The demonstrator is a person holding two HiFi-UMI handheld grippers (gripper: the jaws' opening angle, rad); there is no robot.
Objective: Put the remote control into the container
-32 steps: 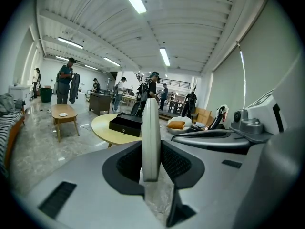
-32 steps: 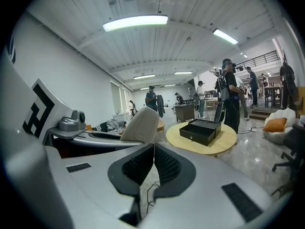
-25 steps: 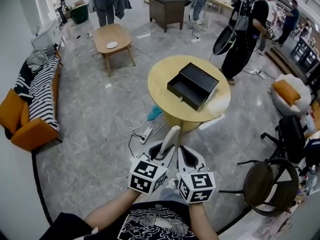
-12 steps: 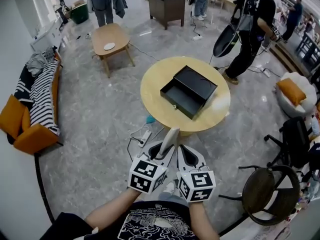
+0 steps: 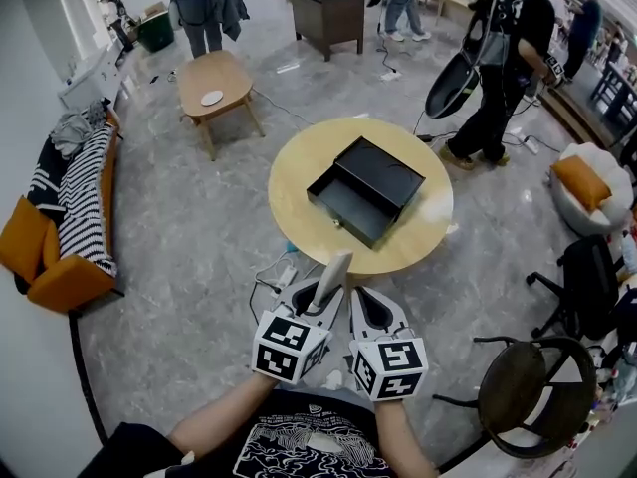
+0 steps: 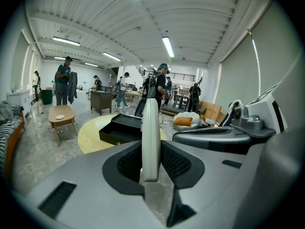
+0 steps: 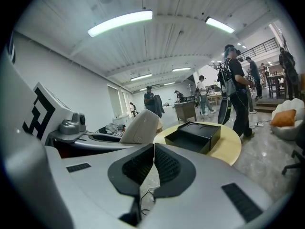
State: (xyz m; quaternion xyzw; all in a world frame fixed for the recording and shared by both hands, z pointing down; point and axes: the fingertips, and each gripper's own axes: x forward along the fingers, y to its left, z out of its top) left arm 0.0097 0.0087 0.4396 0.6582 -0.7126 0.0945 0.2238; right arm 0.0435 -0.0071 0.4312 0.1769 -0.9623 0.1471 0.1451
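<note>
**Left gripper** (image 5: 320,302): at 6 o'clock in the head view. The jaws are partly spread and clamped on the remote control (image 5: 332,275). In the left gripper view the pads grip its lower end, and its pale body stands on edge, pointing to 12 o'clock.

**Right gripper** (image 5: 369,310): just beside the left, at its 3 o'clock. The jaws are pressed together with nothing between them.

**Container** (image 5: 366,189): a black box on the round table (image 5: 297,222), at 12 o'clock from the grippers and well apart from them. Its open tray faces 7 o'clock, and the covered half lies beyond it.

**Power strip and cable** (image 5: 282,273): on the floor by the table's base.

**Step in hand (judged):** carrying the remote to the table; nothing is placed yet.

**Handling note:**
- Keep the clamp firm, since only one end of the remote is gripped.
- Step clear of the floor cable.
- Arrive over the open tray, not the covered half.
- Tip the remote flat and lower it close to the tray floor before spreading the jaws.
- The free right gripper may steady the box.
</note>
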